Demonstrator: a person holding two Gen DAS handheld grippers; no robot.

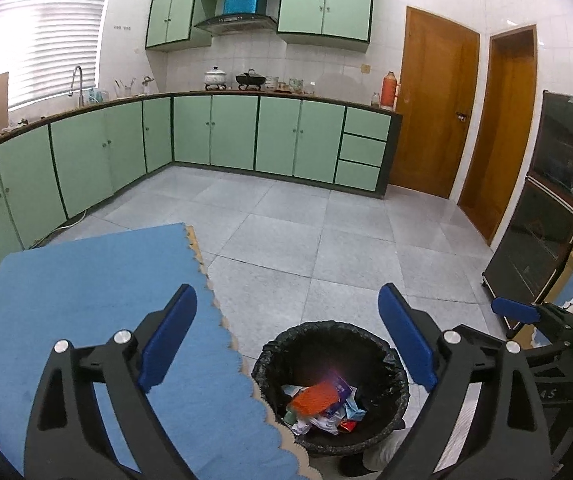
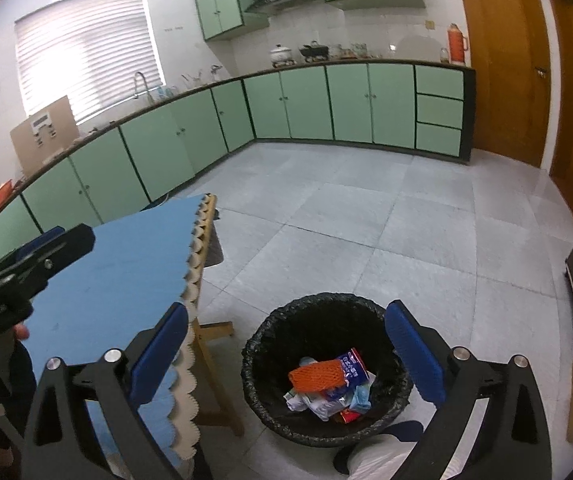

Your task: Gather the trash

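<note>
A black-lined trash bin [image 1: 390, 364] [image 2: 262, 344] stands on the floor beside the table. Inside lie an orange foam net [image 1: 313, 398] [image 2: 317, 376], a blue and white packet [image 2: 352, 368] and several crumpled wrappers [image 1: 326, 420]. My left gripper [image 1: 288, 320] hangs above the bin and the table's edge, jaws wide open with nothing between them. My right gripper [image 2: 286, 336] is also above the bin, open and empty. In the left wrist view the right gripper's blue finger [image 1: 514, 310] shows at the right; in the right wrist view the left gripper's black body [image 2: 46, 256] shows at the left.
A table with a blue scalloped cloth [image 1: 86, 300] [image 2: 126, 264] lies left of the bin. Green kitchen cabinets [image 1: 214, 132] line the far walls. A dark glass cabinet [image 1: 554, 208] stands at the right, near wooden doors [image 1: 434, 104]. A shoe and trouser leg [image 2: 378, 452] stand by the bin.
</note>
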